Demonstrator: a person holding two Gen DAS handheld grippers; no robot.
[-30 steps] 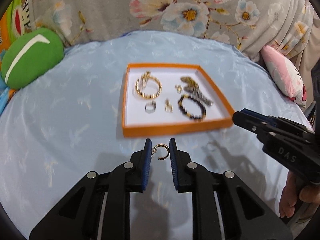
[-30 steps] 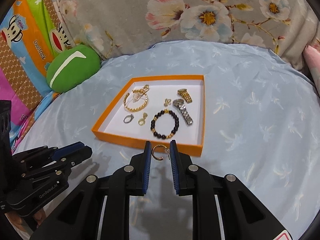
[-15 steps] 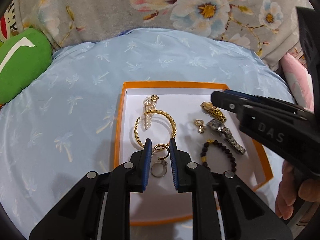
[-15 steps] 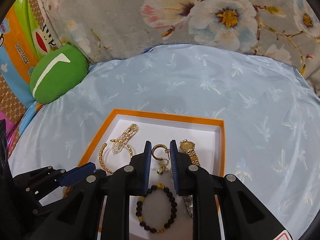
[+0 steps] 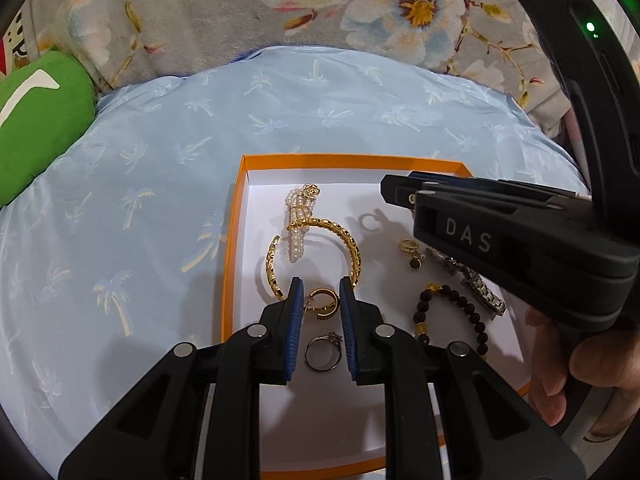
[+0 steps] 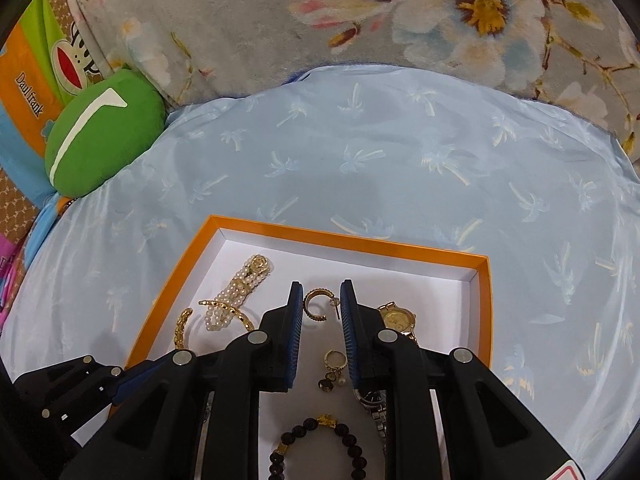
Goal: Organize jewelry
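Left gripper (image 5: 319, 306) clamped on gold hoop earring (image 5: 320, 303); right gripper (image 6: 320, 305) clamped on matching hoop (image 6: 316, 304). Both hang over orange tray (image 5: 234, 240) on bed. Hoops likely featherlight, stiff, slick; thin post bends easily. Grip across hoop band, never post.

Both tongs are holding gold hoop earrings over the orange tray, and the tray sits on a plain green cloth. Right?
One thing is off: the cloth under the tray is light blue with a palm print, not green, as the right wrist view shows. The left tongs and right tongs each grip a gold hoop earring over the tray.
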